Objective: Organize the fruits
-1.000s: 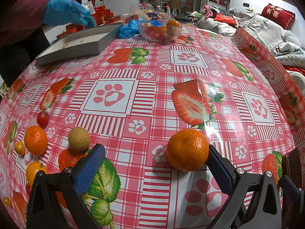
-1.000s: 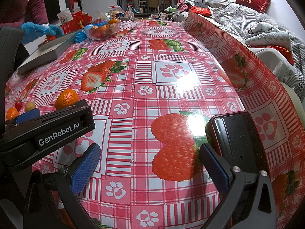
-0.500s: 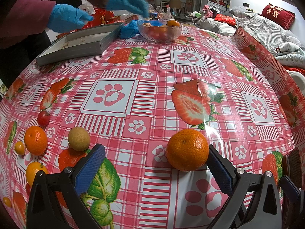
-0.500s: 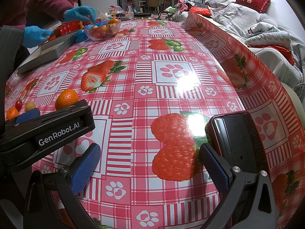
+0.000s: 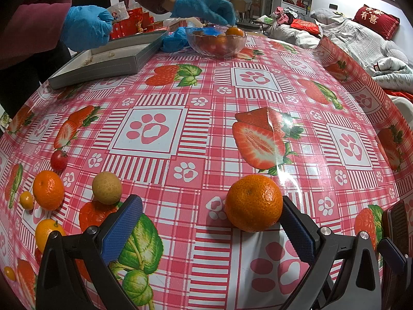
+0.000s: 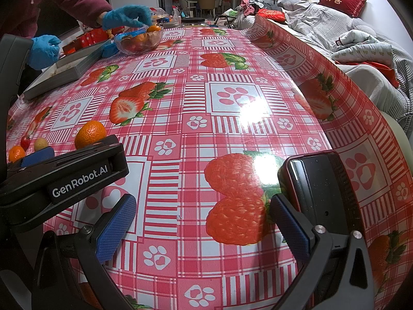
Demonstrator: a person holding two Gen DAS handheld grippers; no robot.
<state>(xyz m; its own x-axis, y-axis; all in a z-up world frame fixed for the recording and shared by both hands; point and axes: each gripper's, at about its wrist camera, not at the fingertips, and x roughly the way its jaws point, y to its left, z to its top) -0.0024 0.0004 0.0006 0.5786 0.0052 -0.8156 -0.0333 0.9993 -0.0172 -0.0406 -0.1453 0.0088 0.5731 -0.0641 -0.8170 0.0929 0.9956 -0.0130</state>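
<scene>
Both tongs rest low over the surface [image 5: 206, 118], gaping wide and holding nothing: the left tongs [image 5: 211, 222] frame a mandarin [image 5: 253, 202], stem dimple up, just beside the right pad, the right tongs [image 6: 204, 219] only bare cloth.

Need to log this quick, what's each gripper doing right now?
Left gripper: open, tangerine by its right jaw, not gripped.
Right gripper: open, empty.

Black fingers [image 5: 124, 227], blue textured pads, seemingly silver screws.

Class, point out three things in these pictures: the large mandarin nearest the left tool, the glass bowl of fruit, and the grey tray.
large mandarin [image 5: 253, 202], left wrist view, centre of its peel
glass bowl [image 5: 215, 44], left wrist view, front wall
grey tray [image 5: 103, 67], left wrist view, near side wall
</scene>
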